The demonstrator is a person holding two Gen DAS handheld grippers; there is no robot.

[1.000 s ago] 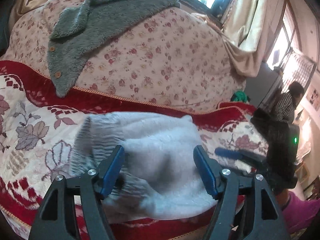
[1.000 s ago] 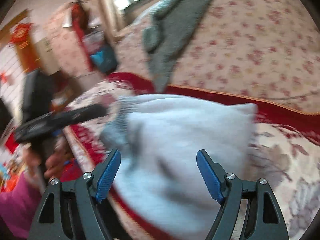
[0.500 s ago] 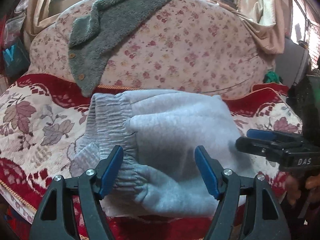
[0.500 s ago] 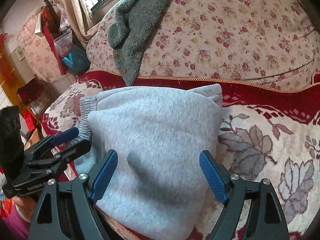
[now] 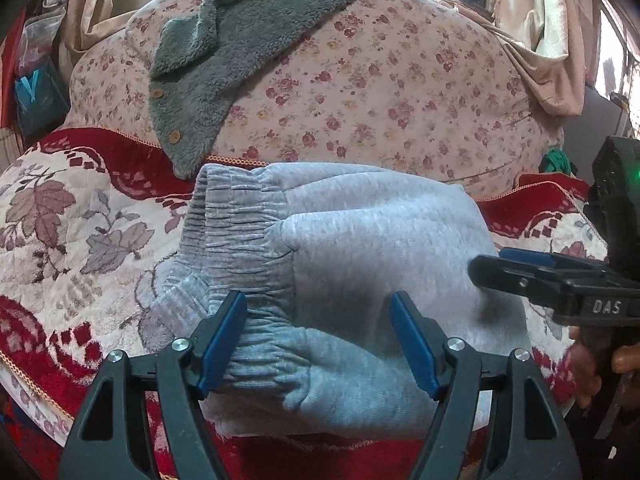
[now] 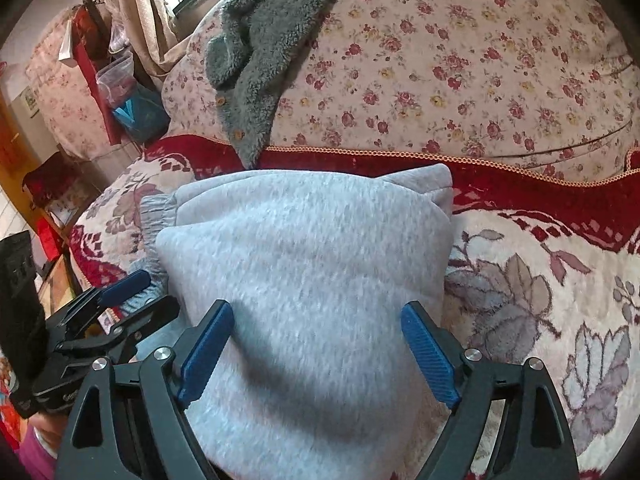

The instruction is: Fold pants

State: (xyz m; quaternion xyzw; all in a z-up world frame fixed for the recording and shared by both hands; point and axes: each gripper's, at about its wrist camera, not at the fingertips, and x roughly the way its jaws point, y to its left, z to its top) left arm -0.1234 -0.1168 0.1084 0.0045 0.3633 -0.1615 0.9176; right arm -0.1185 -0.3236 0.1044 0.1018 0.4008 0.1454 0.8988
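Note:
The grey pants (image 5: 360,248) lie folded in a thick bundle on the red and cream leaf-pattern blanket (image 5: 80,224), with the ribbed waistband (image 5: 236,232) on their left side. My left gripper (image 5: 320,342) hovers open over the near edge of the bundle, its left pad beside the waistband gathers. In the right wrist view the pants (image 6: 304,248) fill the middle. My right gripper (image 6: 318,354) is above their near part with its jaws opening; the cloth lies between the pads, which do not press on it. Each gripper also shows in the other's view: right gripper (image 5: 520,276), left gripper (image 6: 120,300).
A grey fleece garment (image 5: 248,40) with buttons is draped over a floral quilt (image 5: 400,92) behind the pants. Curtains (image 5: 536,20) and a window stand at the back, and a blue bag (image 6: 140,112) at the left. A hand (image 5: 592,360) holds the right gripper. The blanket's front edge runs just below the pants.
Both views have steadied and tilted down onto the pants, which now lie still on the blanket. The right gripper's jaws stand wider, and it has come closer in the left wrist view.

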